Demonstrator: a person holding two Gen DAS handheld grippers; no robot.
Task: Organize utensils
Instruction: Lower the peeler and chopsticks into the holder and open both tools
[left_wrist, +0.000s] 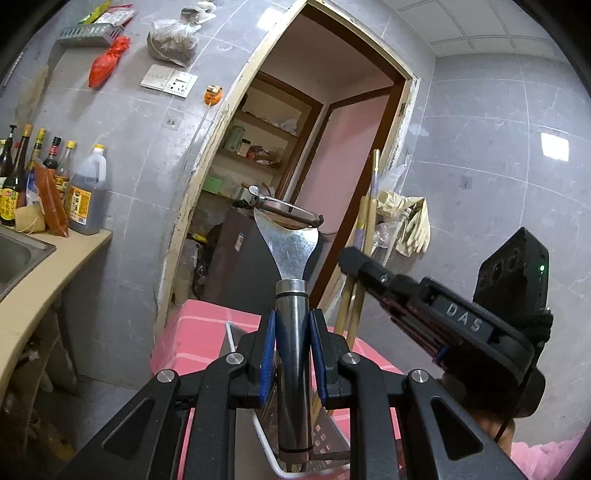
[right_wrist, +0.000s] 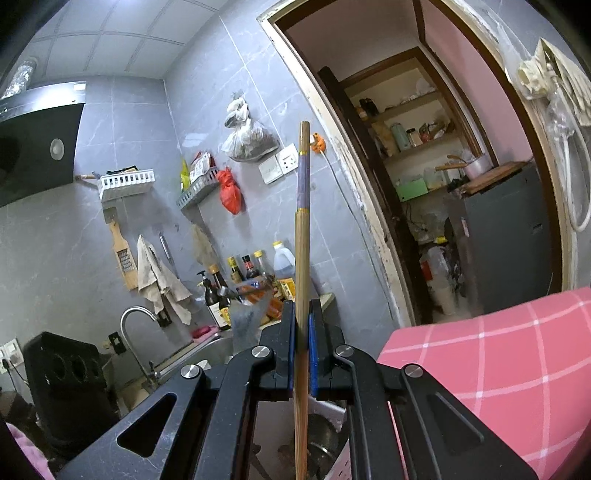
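My left gripper (left_wrist: 292, 354) is shut on the dark metal handle of a steel spatula (left_wrist: 290, 251), held upright above a white utensil basket (left_wrist: 258, 435). The spatula's flat blade points up. My right gripper (right_wrist: 303, 347) is shut on wooden chopsticks (right_wrist: 302, 229) with a purple band near the top, held upright. The right gripper also shows in the left wrist view (left_wrist: 417, 299), to the right of the spatula, with the chopsticks (left_wrist: 364, 236) beside it. The spatula appears blurred in the right wrist view (right_wrist: 255, 295).
A table with a pink checked cloth (right_wrist: 498, 362) lies below. A counter with a sink (left_wrist: 14, 254), a faucet (right_wrist: 136, 325) and sauce bottles (left_wrist: 48, 184) is at the left. An open doorway (left_wrist: 314, 155) leads to a pantry with shelves and a grey fridge (right_wrist: 506, 236).
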